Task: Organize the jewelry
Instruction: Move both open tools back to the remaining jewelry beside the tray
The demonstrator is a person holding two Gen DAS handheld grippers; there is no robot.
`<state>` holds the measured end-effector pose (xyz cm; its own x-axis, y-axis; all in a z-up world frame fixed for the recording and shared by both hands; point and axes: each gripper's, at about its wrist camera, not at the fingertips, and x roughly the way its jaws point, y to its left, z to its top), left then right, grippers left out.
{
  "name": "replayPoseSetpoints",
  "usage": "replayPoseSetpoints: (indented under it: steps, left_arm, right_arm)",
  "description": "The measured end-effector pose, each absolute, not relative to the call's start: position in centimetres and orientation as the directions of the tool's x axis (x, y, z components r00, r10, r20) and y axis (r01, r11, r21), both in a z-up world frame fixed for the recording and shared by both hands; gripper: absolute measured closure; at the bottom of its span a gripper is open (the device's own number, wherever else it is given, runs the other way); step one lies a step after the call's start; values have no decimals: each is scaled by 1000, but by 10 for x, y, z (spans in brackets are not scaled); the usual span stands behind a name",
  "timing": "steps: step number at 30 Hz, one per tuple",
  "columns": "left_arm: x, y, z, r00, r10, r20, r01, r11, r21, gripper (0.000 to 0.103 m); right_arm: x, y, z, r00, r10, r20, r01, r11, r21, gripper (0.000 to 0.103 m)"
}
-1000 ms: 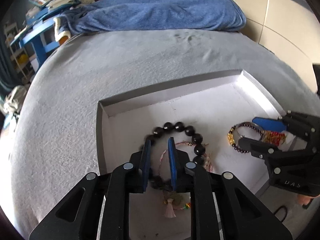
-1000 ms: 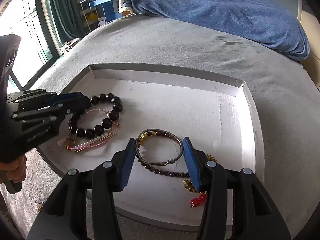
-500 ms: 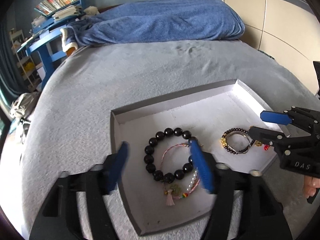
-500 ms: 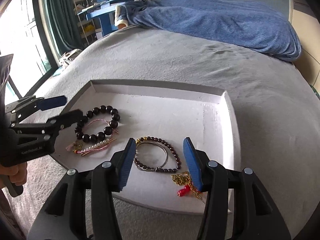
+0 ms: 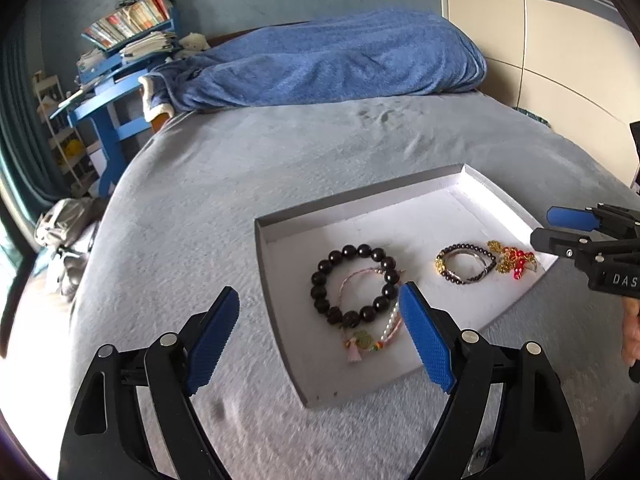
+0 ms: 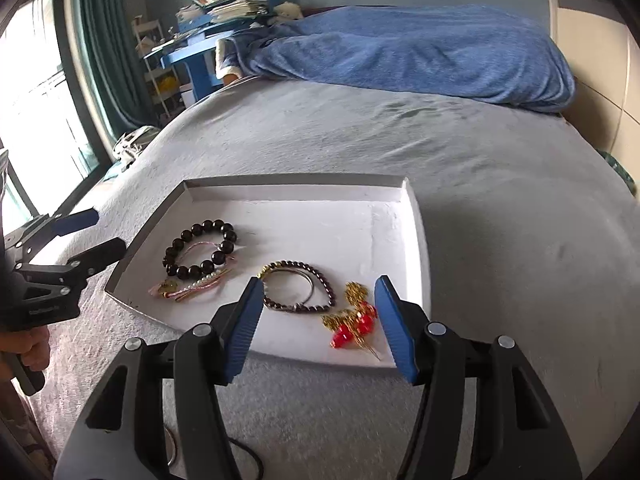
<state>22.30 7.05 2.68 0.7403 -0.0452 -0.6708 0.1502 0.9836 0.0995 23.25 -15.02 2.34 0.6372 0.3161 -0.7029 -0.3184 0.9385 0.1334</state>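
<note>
A shallow white tray (image 5: pixel 420 208) (image 6: pixel 304 192) lies on the grey bed. In it lie a black bead bracelet (image 5: pixel 354 284) (image 6: pixel 200 248) over a pink cord and pearl bracelet (image 5: pixel 376 332) (image 6: pixel 192 286), a dark small-bead bracelet with a metal bangle (image 5: pixel 466 263) (image 6: pixel 300 286), and gold and red earrings (image 5: pixel 514 258) (image 6: pixel 354 320). My left gripper (image 5: pixel 320 334) is open and empty, above the tray's near left edge. My right gripper (image 6: pixel 318 320) is open and empty, above the tray's near right edge.
A blue blanket (image 5: pixel 328 60) (image 6: pixel 400 48) lies along the far side of the bed. A blue desk with books (image 5: pixel 116 92) stands at the back left. A thin ring and a dark cord (image 6: pixel 176 448) lie on the bed below my right gripper.
My left gripper opened, let go of the bracelets and pulled back from the tray. My right gripper also drew back and up. The jewelry stays in the tray.
</note>
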Motion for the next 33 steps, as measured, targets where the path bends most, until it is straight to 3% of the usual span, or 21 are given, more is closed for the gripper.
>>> replayPoseSetpoints:
  steps: [6,19,33]
  left_arm:
    - [200,71,27,735,-65,-675,164,983,84,21]
    - [151,64,4,693,-91,-715,222,971,92,21]
    - [110,46,-27,617,-160,-771,400,907,132,21]
  right_arm:
    - [215,-156,26,643,317,-697,-306,941,146,40]
    - [181,-158,17,627,330,-706,-326,934,147,39]
    - [154,-149,-16,554,343,-759,-393,911,125,39]
